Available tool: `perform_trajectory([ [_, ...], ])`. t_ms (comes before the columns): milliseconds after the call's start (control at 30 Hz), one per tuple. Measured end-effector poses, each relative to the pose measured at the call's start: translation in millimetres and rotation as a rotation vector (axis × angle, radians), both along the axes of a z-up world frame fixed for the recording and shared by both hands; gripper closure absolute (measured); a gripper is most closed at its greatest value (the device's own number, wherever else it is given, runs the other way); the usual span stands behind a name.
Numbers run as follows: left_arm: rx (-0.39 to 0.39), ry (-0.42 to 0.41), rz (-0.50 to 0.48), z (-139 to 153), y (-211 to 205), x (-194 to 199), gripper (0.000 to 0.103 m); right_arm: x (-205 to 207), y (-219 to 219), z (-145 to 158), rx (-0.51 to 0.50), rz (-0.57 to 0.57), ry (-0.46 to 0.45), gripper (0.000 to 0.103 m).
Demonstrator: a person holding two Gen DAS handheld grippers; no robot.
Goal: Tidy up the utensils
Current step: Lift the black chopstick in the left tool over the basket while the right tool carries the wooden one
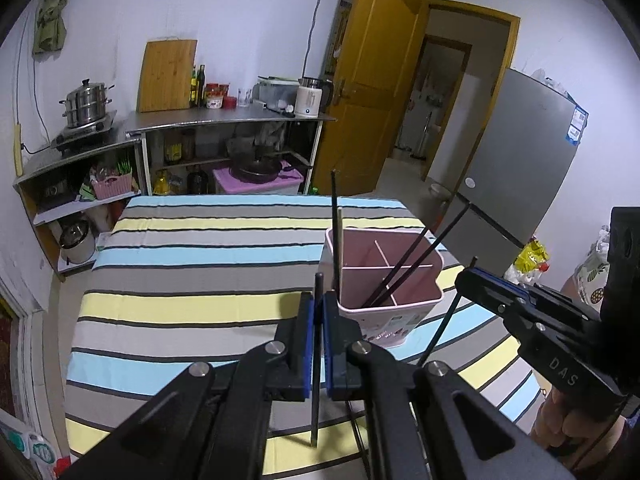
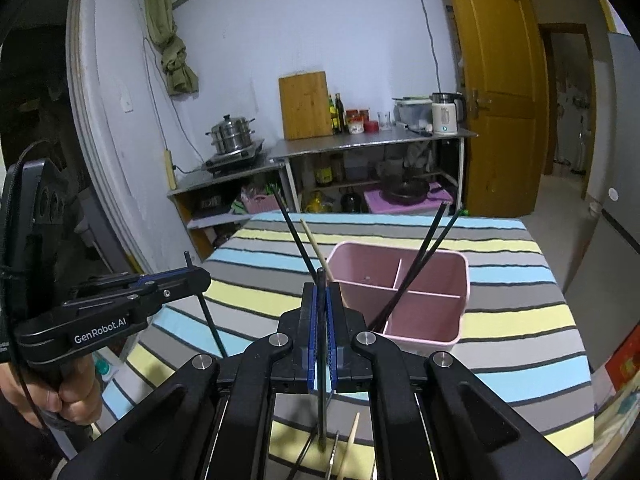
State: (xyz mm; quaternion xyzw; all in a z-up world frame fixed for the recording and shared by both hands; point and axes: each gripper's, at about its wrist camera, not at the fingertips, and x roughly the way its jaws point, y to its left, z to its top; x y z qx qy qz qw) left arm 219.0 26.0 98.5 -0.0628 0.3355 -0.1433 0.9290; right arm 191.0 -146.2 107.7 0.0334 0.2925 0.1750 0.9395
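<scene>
Your left gripper [image 1: 318, 312] pinches a black chopstick [image 1: 316, 360]; your right gripper [image 2: 321, 308] pinches another chopstick [image 2: 321, 360]. The pink holder [image 2: 404, 292] sits at one o'clock of each.

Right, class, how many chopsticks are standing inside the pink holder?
4. One black chopstick and one pale wooden chopstick stand at the pink plastic holder's left side; two more black chopsticks lean together rightward. Shorter ones could be hidden.
</scene>
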Motion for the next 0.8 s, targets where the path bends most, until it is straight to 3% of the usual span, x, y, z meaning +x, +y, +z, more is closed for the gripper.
perform_trajectory([
  [800,0.037,0.029,-0.013,8,-1,-34,0.098,-38,-22,9,0.031,-0.016,-0.028,0.099],
])
